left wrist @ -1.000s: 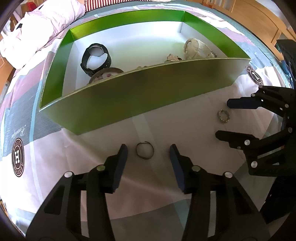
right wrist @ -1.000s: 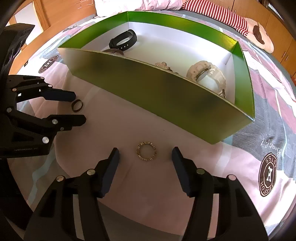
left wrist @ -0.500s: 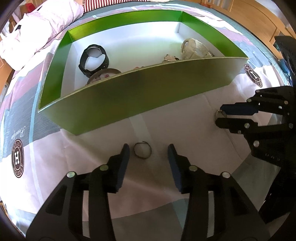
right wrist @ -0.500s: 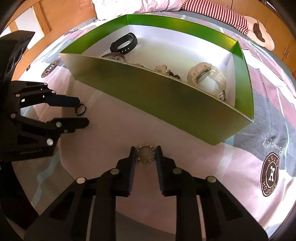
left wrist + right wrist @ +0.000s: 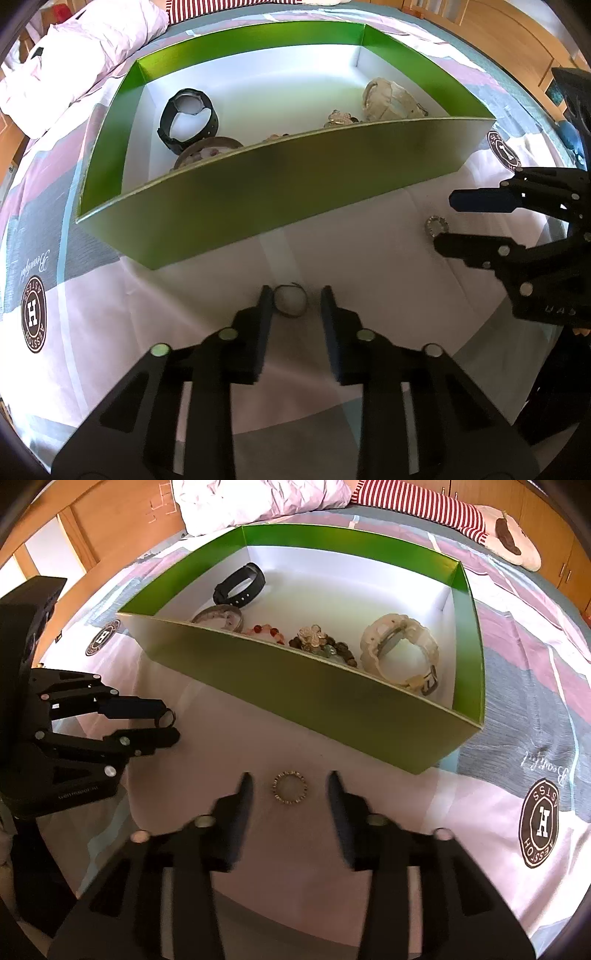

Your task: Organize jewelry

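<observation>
Left gripper (image 5: 295,301): low over the bedspread (image 5: 369,266), fingers parted a little with a thin dark ring (image 5: 290,303) lying flat between them; the left finger sits against or just beside the ring's edge, the right finger stands slightly clear, so the ring is framed but not clamped. The right wrist view shows the same ring (image 5: 166,719) at the tips of the left gripper (image 5: 168,725), though contact cannot be judged from there. Right gripper (image 5: 290,788): fingers spread wide, well clear on both sides of a beaded gold-coloured ring (image 5: 290,787) that rests flat on the bedspread (image 5: 369,812) midway between them. From the left wrist view this beaded ring (image 5: 436,226) lies between the tips of the right gripper (image 5: 445,221). Green box (image 5: 258,192): open-topped, white inside, standing on the bed just beyond both rings. Contents: a black watch (image 5: 188,120) toward the far left corner; a pale round bangle (image 5: 220,616) against the near wall; a string of red and amber beads (image 5: 266,632); a dark beaded bracelet with a clear charm (image 5: 321,644); a cream-coloured watch (image 5: 400,653) at the right end. Surroundings: a white quilt (image 5: 74,48) bunched at the head of the bed, a red-and-white striped soft toy (image 5: 443,511) beyond the box.
</observation>
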A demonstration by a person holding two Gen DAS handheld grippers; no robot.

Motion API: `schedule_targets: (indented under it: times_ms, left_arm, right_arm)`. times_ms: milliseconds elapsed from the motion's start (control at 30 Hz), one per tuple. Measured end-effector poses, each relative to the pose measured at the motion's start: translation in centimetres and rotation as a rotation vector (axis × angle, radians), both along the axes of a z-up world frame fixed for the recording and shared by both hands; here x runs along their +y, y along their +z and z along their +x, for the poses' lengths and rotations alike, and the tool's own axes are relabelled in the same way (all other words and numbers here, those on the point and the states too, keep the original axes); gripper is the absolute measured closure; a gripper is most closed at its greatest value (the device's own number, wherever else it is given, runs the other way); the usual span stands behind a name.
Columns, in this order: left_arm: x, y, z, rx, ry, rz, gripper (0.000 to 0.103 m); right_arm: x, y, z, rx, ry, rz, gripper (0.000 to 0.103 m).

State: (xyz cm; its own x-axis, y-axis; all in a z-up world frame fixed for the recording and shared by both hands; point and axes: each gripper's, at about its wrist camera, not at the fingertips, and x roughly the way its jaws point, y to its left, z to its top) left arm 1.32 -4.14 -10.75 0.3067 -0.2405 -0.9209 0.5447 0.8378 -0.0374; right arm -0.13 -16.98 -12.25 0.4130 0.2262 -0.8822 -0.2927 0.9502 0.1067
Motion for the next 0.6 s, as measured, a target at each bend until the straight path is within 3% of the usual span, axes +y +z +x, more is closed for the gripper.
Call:
schedule_targets:
  times_ms: [100,200,333,433,500,600]
  left_arm:
    - [-0.1,0.0,-0.1,0.003,-0.007,-0.004,0.082]
    - [-0.2,-0.1,-0.1,0.006,-0.014,-0.006,0.077]
    - [-0.6,-0.1,-0.5,0.0,-0.035,0.004,0.058]
    - [-0.9,-0.2,-0.7,-0.01,-0.043,0.021,0.058]
    - [-0.9,-0.2,-0.7,-0.006,-0.04,0.015,0.058]
    - [-0.8,-0.2,-0.7,-0.012,-0.038,0.019,0.064]
  right_arm:
    - [0.3,-0.4,0.1,0.006,0.007,-0.019,0.059]
    - [0.5,-0.6,0.2,0.009,0.014,-0.031,0.059]
    - [0.9,-0.8,0.1,0.006,0.024,-0.048,0.059]
    - [1.2,-0.9,0.0,-0.003,0.038,-0.06,0.06]
    - [1.3,-0.9,0.0,-0.003,0.048,-0.057,0.068]
    - [1.3,-0.9,0.0,-0.004,0.052,-0.057,0.071]
